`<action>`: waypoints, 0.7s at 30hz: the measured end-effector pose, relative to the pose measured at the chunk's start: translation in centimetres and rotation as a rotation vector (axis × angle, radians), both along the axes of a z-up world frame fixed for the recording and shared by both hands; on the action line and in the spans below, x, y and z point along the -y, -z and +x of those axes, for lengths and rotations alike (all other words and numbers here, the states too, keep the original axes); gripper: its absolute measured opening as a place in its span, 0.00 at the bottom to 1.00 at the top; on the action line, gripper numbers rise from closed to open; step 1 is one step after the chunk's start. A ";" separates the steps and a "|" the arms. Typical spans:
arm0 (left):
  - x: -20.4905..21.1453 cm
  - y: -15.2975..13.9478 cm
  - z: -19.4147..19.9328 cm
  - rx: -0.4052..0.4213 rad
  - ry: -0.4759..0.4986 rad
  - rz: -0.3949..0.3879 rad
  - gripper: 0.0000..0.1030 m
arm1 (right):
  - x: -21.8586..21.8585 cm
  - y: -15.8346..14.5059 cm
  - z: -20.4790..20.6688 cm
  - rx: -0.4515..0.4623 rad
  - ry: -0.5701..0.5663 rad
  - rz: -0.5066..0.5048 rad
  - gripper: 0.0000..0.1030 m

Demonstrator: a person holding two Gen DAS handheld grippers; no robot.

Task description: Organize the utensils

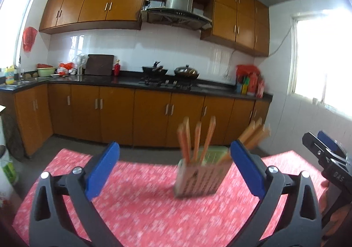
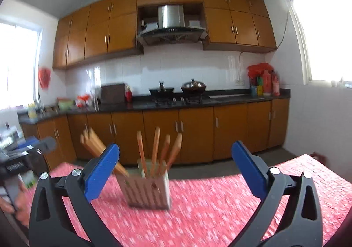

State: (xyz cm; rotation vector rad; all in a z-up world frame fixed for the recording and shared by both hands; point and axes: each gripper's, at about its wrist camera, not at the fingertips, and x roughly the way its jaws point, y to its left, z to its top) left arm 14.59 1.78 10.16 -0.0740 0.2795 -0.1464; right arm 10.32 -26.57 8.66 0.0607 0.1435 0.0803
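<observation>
- One holder (image 1: 201, 175) on the red cloth (image 1: 136, 209), a slotted box toward the far edge.
- Chopsticks (image 1: 197, 140): four stand upright in the holder; a further bundle (image 1: 255, 133) leans out of one side, too blurred to count.
- Two grippers: the left (image 1: 175, 168), and the right (image 2: 176, 172), each with two blue pads.
- Two woks (image 2: 161, 91) side by side on the hob at the back worktop.
- One hood (image 2: 171, 26) above them.
- One board (image 1: 99, 64) against the tiles.
- Two windows per view.

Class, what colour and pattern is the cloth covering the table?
Red tablecloth with small white speckles, clearest in the right wrist view.
</observation>
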 end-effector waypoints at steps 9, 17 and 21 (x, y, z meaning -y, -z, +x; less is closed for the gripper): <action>0.5 7.0 -6.6 -0.081 -0.088 0.163 0.96 | -3.1 6.8 -4.4 -0.103 0.045 -0.088 0.98; 1.3 9.1 -9.0 -0.094 -0.071 0.148 0.96 | -4.9 9.0 -6.6 -0.149 0.016 -0.113 0.98; 1.0 9.3 -9.7 -0.087 -0.079 0.135 0.96 | -4.7 9.7 -6.8 -0.185 0.002 -0.085 0.98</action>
